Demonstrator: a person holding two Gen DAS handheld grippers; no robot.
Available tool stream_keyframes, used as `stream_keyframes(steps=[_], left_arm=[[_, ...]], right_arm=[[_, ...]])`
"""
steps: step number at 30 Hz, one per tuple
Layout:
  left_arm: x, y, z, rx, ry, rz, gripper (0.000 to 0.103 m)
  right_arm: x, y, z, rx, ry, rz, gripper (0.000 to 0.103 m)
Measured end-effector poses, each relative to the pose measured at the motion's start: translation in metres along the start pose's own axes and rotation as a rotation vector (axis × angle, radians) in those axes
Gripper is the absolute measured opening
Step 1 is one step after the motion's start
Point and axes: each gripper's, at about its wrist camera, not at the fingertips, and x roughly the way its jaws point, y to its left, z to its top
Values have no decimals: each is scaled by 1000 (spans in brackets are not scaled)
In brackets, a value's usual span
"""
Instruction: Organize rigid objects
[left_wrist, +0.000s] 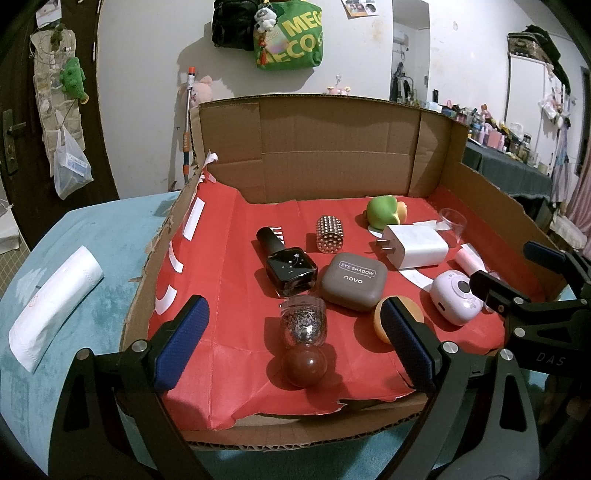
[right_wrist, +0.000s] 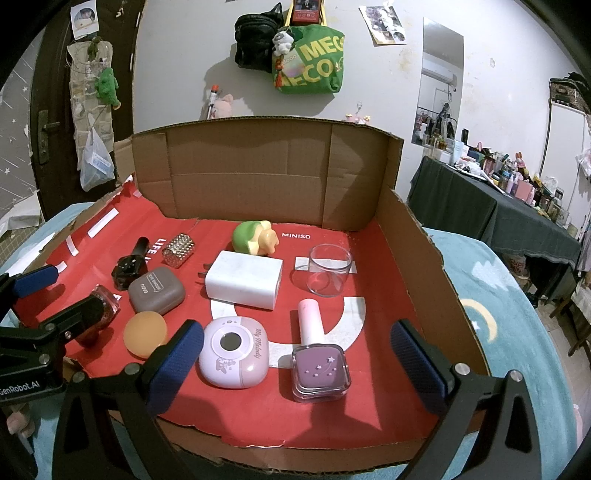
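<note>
The cardboard box (right_wrist: 413, 236) sits on a teal blanket (left_wrist: 92, 258); its floor is lined with red paper (right_wrist: 258, 421) printed "MINISO" near the back wall. Everything below is placed relative to the white charger (right_wrist: 243, 278), which lies near the middle of the box with its prongs pointing left.

Behind the charger rests a green toy figure (right_wrist: 255, 236). To its right stands a clear cup (right_wrist: 328, 269), upright. In front of it lie a lilac toy camera (right_wrist: 234, 350) lettered "My Melody" and, further right, a pink-capped purple polish bottle (right_wrist: 319, 365) on its side. To the charger's left lies a brown compact (left_wrist: 354, 282) reading "EYE SHADOW" and "novo", with a black polish bottle (left_wrist: 290, 273) just beyond it and a studded silver cylinder (left_wrist: 330, 233) behind. An orange ball (right_wrist: 144, 332) lies left of the camera, and a glitter bottle with a brown round cap (left_wrist: 303, 343) lies furthest left and nearest the front edge.

The left hand-held gripper (left_wrist: 295, 332), marked "GenRobot.AI", is spread wide and empty around the glitter bottle. The right hand-held gripper (right_wrist: 295, 354) is also wide and empty, its fingers flanking the camera and purple bottle.
</note>
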Motion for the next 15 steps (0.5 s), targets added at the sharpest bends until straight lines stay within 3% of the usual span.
stream_keyframes(steps=[7, 11, 15], left_arm=[[-1, 1, 0, -7, -5, -14, 96], [-21, 3, 2, -13, -44, 39, 96], [-59, 3, 1, -35, -89, -40, 96]], right_arm=[[0, -2, 0, 7, -7, -3, 103], [-20, -2, 1, 17, -25, -94, 103], [-66, 4, 0, -1, -95, -74, 103]])
